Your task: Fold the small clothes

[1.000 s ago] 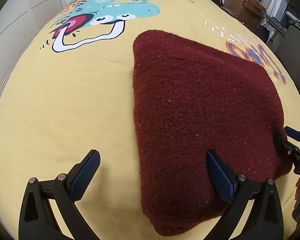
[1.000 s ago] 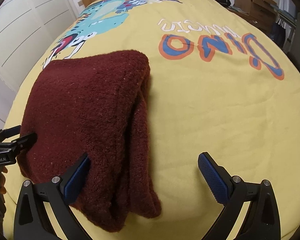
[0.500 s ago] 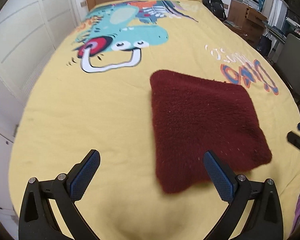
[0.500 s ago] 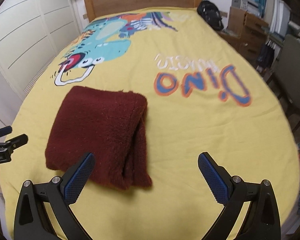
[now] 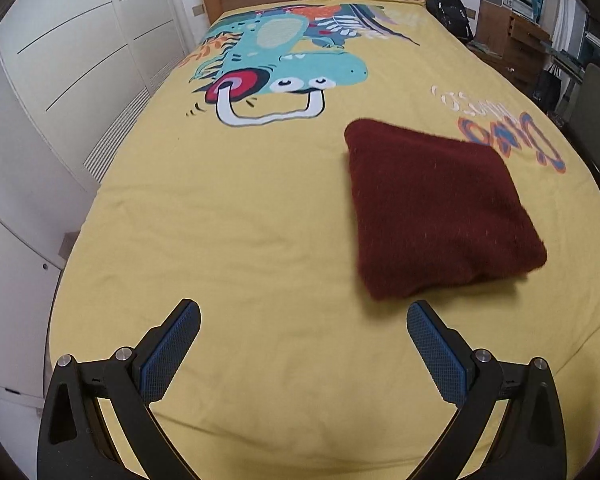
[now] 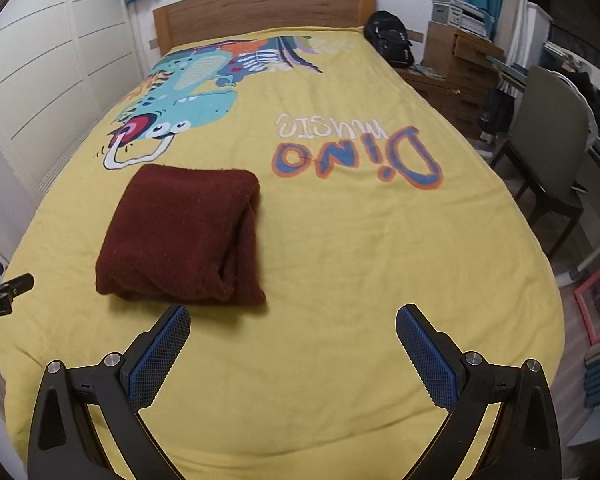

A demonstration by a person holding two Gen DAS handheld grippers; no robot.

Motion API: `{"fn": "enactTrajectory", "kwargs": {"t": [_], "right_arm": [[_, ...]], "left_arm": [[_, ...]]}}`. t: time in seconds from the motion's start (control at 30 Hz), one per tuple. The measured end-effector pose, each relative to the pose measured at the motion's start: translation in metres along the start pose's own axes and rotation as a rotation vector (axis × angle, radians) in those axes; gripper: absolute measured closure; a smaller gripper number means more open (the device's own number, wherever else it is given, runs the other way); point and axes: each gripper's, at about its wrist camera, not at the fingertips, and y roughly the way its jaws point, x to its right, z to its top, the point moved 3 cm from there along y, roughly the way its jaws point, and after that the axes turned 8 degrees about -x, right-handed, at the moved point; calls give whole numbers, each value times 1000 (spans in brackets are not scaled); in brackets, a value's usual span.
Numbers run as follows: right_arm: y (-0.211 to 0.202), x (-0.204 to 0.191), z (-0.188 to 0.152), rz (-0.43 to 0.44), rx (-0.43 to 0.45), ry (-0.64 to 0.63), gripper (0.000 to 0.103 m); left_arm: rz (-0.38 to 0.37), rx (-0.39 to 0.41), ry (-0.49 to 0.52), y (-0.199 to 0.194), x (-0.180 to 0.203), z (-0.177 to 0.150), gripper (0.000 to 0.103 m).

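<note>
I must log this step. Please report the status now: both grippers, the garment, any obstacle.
Left gripper open, empty. Right gripper open, empty. Maroon fleece garment folded on yellow bedspread. Nothing near it.

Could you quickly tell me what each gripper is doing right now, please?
Left gripper: open, holding nothing, short of the folded maroon garment.
Right gripper: open, holding nothing, apart from the garment.

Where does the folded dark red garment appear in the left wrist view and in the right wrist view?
Left wrist view: the dark red garment lies right of centre on the yellow bedspread, beyond the right finger of the open left claw.
Right wrist view: it lies left of centre, beyond the left finger of the open right claw.
Shared landmark: the dinosaur print.
</note>
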Motion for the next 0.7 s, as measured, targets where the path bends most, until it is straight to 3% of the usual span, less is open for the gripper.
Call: {"fn": "enactTrajectory", "kwargs": {"t": [0.23, 0.7], "right_arm": [[-6, 5, -13, -21, -5, 0, 0], [-6, 1, -14, -10, -8, -6, 0]], "left_arm": [[-7, -21, -1, 0, 4, -20, 1], [5, -8, -13, -5, -4, -21, 1]]}}
